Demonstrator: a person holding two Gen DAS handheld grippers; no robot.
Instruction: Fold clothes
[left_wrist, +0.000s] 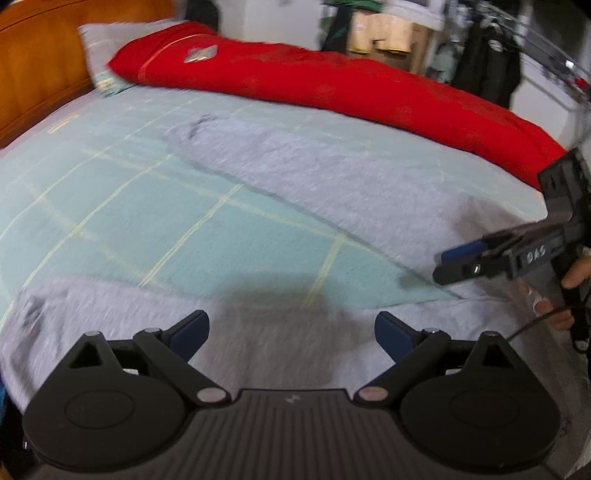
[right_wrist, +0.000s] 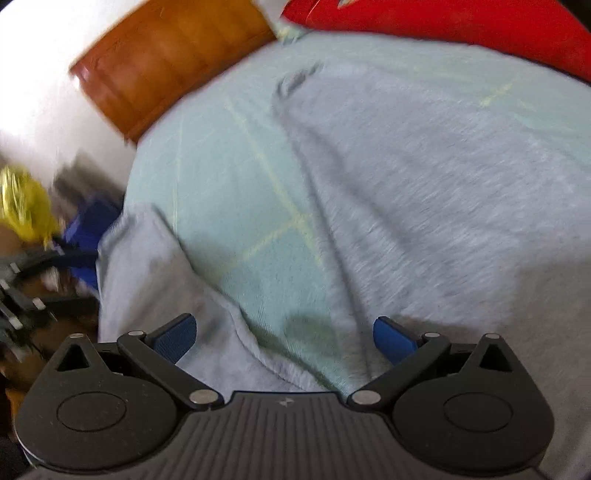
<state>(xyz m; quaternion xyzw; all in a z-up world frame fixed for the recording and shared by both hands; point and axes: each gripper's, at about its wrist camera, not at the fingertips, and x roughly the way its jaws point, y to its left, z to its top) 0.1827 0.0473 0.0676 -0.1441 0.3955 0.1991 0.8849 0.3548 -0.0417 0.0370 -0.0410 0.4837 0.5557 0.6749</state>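
Both hand-held grippers hang over a bed with nothing between their blue pads. Seen from its own camera, the left hand-held gripper (left_wrist: 291, 334) has its jaws spread wide apart above a light grey garment (left_wrist: 332, 173), which lies spread across the bed's pale green sheet (left_wrist: 129, 206) with yellow grid lines. Directly below and ahead of this gripper is a band of the grey cloth; beyond that is a bare triangle of sheet, and farther ahead the garment's larger panel runs off to the right. To its right, the right hand-held gripper (left_wrist: 448, 264) comes in from the frame edge, held by a hand (left_wrist: 561, 291) whose fingers wrap the grip, with its tips just above the garment's edge where cloth meets sheet.

From the right wrist camera, the right hand-held gripper (right_wrist: 284, 338) likewise stands open and empty. A fold of the light grey garment (right_wrist: 443, 184) passes under its left pad, the green sheet (right_wrist: 221, 166) shows between the pads, and the broad grey panel fills the area ahead and to its right. Far ahead of both grippers lie a red quilt (left_wrist: 351, 88) along the bed's far side and a wooden headboard (left_wrist: 40, 62) to the left. Both views are motion-blurred.
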